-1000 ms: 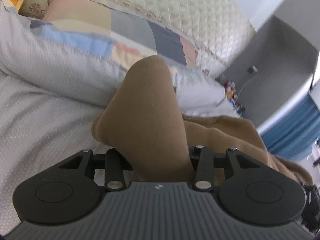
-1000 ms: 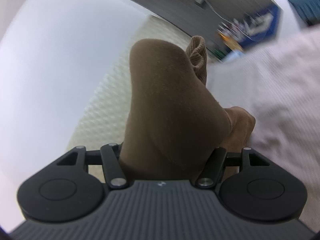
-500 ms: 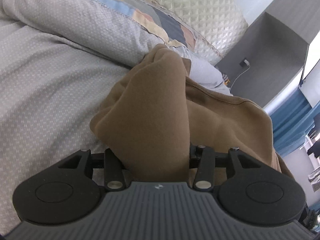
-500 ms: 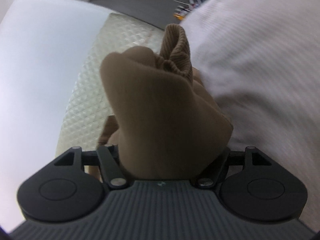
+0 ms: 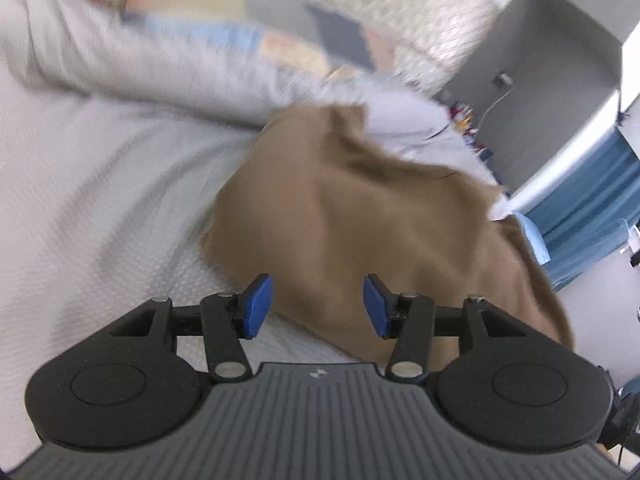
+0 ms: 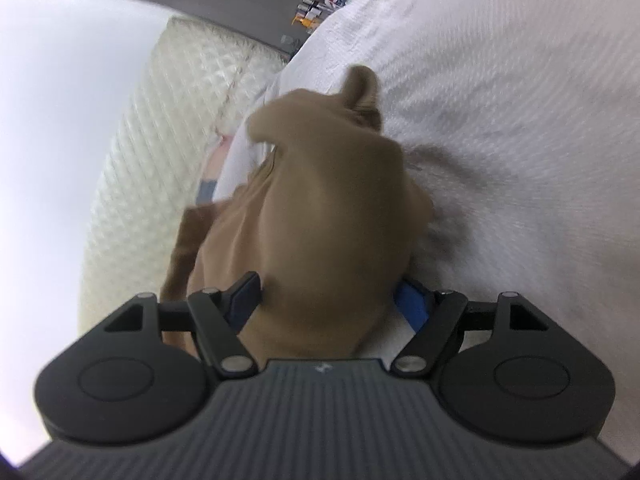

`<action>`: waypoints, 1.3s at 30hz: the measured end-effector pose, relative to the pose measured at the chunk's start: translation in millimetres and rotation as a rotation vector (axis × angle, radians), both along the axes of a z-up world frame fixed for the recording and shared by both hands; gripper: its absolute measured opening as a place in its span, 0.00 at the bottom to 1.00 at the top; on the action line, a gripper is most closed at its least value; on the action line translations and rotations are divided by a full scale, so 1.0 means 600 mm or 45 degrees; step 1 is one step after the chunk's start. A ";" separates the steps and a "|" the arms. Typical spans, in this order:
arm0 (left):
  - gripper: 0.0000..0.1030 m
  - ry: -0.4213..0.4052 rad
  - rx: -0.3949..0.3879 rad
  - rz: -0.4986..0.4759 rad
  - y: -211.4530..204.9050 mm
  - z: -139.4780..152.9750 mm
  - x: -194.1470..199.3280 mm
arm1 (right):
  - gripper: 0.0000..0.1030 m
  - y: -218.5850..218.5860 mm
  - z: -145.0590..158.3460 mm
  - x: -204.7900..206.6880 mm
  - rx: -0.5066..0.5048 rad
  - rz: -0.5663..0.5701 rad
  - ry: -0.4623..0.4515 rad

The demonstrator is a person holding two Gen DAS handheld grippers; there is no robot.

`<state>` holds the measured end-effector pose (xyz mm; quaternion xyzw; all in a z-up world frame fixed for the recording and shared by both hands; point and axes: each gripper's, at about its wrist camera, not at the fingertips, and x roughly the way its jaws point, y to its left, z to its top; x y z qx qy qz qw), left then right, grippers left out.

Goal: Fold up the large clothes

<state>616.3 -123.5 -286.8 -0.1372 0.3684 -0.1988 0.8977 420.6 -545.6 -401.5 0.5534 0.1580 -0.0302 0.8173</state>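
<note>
The left gripper (image 5: 318, 306) is opening, its blue pads clear of the brown garment (image 5: 360, 216) lying between them. The right gripper (image 6: 328, 302) is opening too, with cloth still bunched between its jaws. The garment lies heaped on the white bedspread (image 6: 500, 120), near the quilted headboard (image 6: 160, 128).

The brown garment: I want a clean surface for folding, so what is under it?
The brown garment lies on the pale textured bedcover. Anything beneath its bulk is hidden by the cloth.
</note>
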 end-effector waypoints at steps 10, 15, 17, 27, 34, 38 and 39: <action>0.54 -0.298 0.151 -0.076 -0.022 0.230 -0.237 | 0.73 0.080 0.266 -0.135 -0.338 0.072 -0.204; 0.54 -0.419 0.222 -0.093 -0.023 0.298 -0.360 | 0.73 0.153 0.372 -0.213 -0.513 0.167 -0.281; 0.54 -0.464 0.249 -0.100 -0.016 0.316 -0.414 | 0.73 0.186 0.404 -0.249 -0.608 0.183 -0.321; 0.54 -0.582 0.276 -0.114 0.033 0.315 -0.618 | 0.73 0.316 0.460 -0.403 -0.963 0.121 -0.402; 0.55 -0.620 0.281 -0.151 0.048 0.270 -0.689 | 0.73 0.375 0.429 -0.459 -1.051 0.104 -0.334; 0.56 -0.637 0.290 -0.167 0.051 0.240 -0.706 | 0.73 0.403 0.403 -0.487 -1.128 0.067 -0.296; 0.56 -0.656 0.313 -0.165 0.049 0.231 -0.713 | 0.73 0.408 0.396 -0.493 -1.144 0.062 -0.289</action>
